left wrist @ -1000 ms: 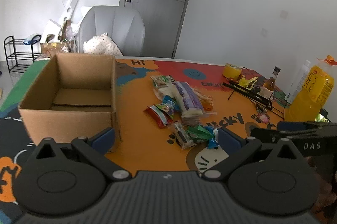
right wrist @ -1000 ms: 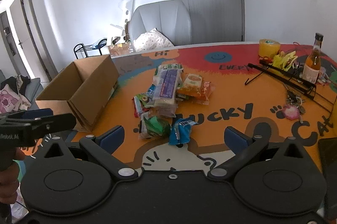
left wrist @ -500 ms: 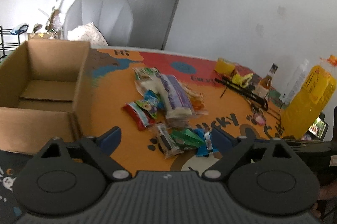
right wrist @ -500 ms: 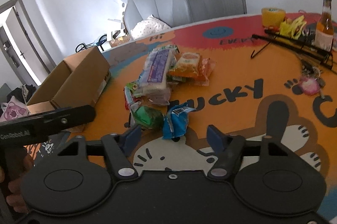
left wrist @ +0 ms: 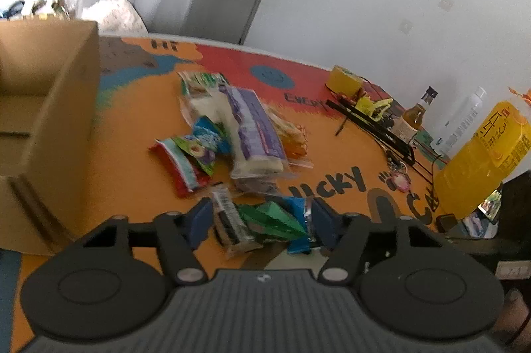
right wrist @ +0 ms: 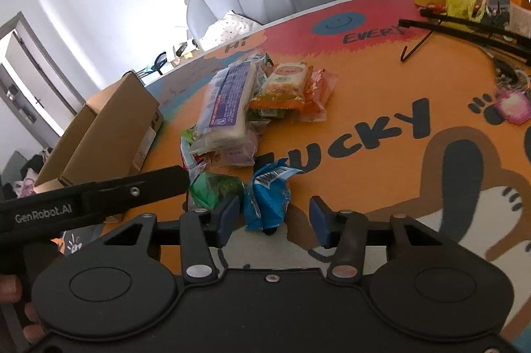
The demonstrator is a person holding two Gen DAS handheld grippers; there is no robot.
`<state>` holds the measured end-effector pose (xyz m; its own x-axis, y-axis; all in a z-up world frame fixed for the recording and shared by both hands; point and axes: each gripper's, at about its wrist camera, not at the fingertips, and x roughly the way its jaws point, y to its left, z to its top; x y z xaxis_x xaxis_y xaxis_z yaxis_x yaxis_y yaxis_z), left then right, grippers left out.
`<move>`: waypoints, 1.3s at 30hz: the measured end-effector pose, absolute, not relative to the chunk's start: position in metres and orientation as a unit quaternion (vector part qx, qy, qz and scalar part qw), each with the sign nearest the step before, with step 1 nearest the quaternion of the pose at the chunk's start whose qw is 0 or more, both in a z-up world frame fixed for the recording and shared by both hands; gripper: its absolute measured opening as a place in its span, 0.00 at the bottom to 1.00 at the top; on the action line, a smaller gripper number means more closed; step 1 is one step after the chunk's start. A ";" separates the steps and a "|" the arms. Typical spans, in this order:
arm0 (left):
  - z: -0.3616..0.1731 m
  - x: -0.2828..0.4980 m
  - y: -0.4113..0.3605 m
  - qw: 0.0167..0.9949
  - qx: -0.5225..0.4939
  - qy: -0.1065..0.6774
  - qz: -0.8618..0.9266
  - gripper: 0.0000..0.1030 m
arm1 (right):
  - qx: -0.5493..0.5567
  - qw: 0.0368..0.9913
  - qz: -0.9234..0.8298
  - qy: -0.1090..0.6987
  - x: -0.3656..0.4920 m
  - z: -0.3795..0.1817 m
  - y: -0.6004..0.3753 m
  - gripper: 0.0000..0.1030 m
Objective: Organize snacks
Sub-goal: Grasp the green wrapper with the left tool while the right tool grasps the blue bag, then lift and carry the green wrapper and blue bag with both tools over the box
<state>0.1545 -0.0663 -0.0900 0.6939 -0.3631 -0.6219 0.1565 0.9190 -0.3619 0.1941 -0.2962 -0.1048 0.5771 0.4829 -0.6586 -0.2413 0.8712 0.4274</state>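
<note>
Snacks [right wrist: 265, 197] btwn right hand-held gripper [right wrist: 273, 218] fingers

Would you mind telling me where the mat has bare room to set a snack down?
Bare orange mat lies between the cardboard box and the snack pile. Another free patch sits around the LUCKY lettering, between the pile and the black hanger. It is crowded at the pile's near edge, where both open grippers meet.
</note>
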 end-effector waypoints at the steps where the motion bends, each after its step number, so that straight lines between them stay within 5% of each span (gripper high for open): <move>1: -0.091 0.157 -0.068 0.907 -0.144 0.367 -0.145 0.59 | 0.150 0.875 0.207 0.412 0.196 -0.106 -0.296 0.47; 11: -0.101 0.177 -0.076 0.888 -0.162 0.400 -0.160 0.43 | 0.144 0.874 0.213 0.411 0.208 -0.111 -0.293 0.47; 14: -0.102 0.181 -0.076 0.886 -0.161 0.406 -0.157 0.43 | 0.142 0.876 0.213 0.408 0.212 -0.112 -0.291 0.46; 17: -0.104 0.184 -0.076 0.880 -0.166 0.415 -0.159 0.42 | 0.143 0.874 0.217 0.411 0.215 -0.113 -0.293 0.30; 39: -0.116 0.183 -0.112 0.881 -0.085 0.436 -0.162 0.40 | 0.095 0.891 0.177 0.408 0.201 -0.110 -0.313 0.30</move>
<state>0.1829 -0.1122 -0.1163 0.5680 -0.3599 -0.7402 0.2116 0.9330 -0.2912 0.2010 -0.3135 -0.1104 0.6054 0.3920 -0.6927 -0.2371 0.9196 0.3132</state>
